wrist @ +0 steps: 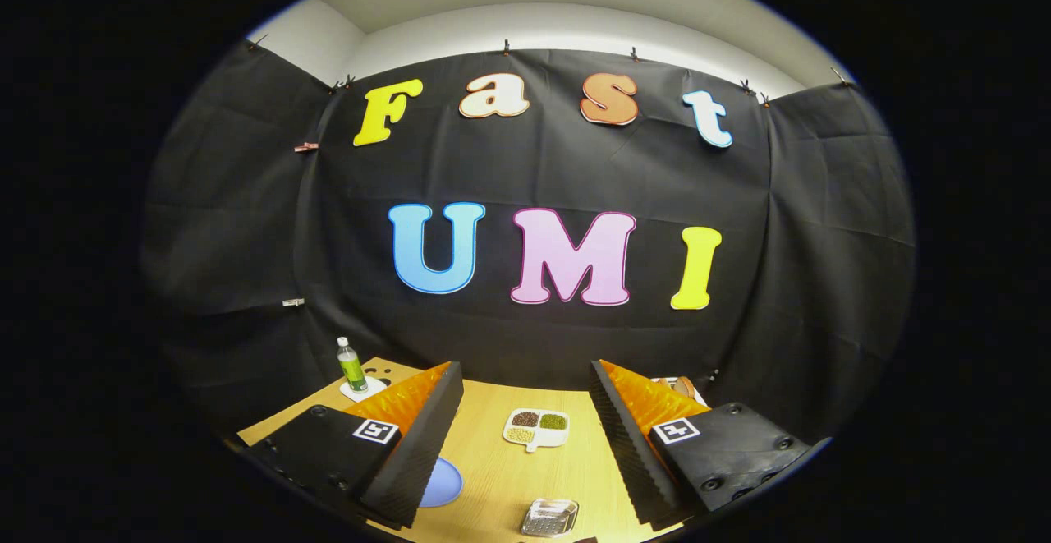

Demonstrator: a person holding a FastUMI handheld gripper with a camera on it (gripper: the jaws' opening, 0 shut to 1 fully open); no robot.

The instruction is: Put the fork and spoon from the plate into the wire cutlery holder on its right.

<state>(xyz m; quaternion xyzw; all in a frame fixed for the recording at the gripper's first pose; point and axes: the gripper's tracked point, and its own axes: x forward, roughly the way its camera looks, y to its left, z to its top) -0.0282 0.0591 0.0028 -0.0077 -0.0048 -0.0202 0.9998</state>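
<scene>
My gripper [525,366] is held high above a wooden table [493,453] and stands open, with nothing between its fingers. The ribbed black pads [419,444] are spread wide apart. A blue plate [445,482] lies on the table below, mostly hidden behind the left finger, so only its right edge shows. What lies on it is hidden. Behind the tip of the right finger a small brown and white object [678,384] peeks out, too hidden to identify.
A white divided dish [536,428] with beans and grains sits on the table between the fingers, farther off. A small shiny square dish [549,517] lies nearer. A green bottle [351,365] stands on a white mat at the table's far left corner.
</scene>
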